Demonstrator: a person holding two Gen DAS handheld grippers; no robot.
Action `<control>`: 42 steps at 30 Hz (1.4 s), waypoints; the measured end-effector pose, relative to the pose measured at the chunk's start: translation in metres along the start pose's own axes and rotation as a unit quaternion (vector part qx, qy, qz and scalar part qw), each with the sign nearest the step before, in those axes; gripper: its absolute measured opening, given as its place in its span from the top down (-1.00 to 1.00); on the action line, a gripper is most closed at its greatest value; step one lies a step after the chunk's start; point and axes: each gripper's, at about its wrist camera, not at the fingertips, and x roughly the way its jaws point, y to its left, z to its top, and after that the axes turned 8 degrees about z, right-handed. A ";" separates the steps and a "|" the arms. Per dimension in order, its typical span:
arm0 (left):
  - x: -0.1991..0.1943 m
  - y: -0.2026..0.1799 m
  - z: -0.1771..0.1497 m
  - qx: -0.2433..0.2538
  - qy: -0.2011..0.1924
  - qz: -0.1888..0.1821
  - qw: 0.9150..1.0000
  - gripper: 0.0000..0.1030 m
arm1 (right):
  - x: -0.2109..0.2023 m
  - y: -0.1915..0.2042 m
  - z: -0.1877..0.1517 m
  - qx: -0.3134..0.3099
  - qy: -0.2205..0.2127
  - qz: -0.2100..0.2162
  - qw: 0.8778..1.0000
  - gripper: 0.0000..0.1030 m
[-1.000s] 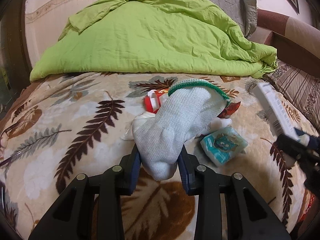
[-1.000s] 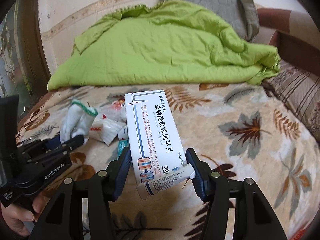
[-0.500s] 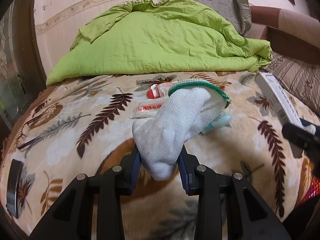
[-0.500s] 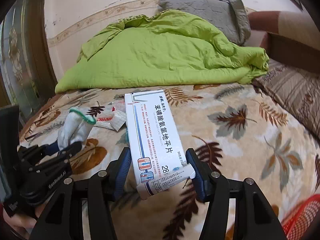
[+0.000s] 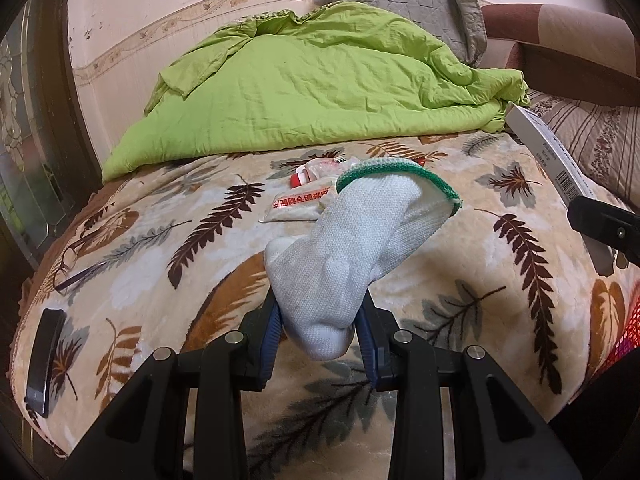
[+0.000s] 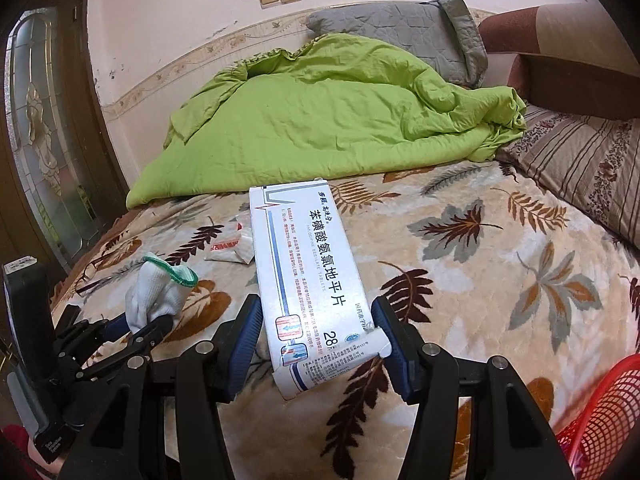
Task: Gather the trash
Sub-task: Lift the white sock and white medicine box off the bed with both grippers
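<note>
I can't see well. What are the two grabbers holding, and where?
Left gripper pinches the white glove by its fingertip end; right gripper clamps the medicine box near its bottom end.

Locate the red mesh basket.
The red mesh basket sits at the right wrist view's lower right corner, beside the bed's leaf-patterned blanket.

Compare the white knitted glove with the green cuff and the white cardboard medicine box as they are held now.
The white knitted glove with the green cuff is soft and sagging; the white cardboard medicine box is stiff and flat. The glove is plain knit; the box carries printed text. The glove is pinched in the left hand-held gripper, the box in the right hand-held gripper together with a small white tube. Both are white and held above the leaf-patterned blanket.
</note>
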 end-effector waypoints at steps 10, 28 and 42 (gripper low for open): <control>0.006 0.000 0.001 -0.001 0.004 -0.002 1.000 0.35 | 0.003 -0.003 0.000 0.003 0.005 -0.001 1.000 -0.18; 0.008 -0.002 0.003 0.002 -0.006 -0.002 1.000 0.35 | 0.004 0.002 -0.002 -0.002 0.002 -0.001 1.000 -0.18; 0.005 -0.002 0.002 0.001 -0.007 -0.002 1.000 0.35 | -0.001 0.007 -0.007 -0.003 0.004 0.001 1.000 -0.18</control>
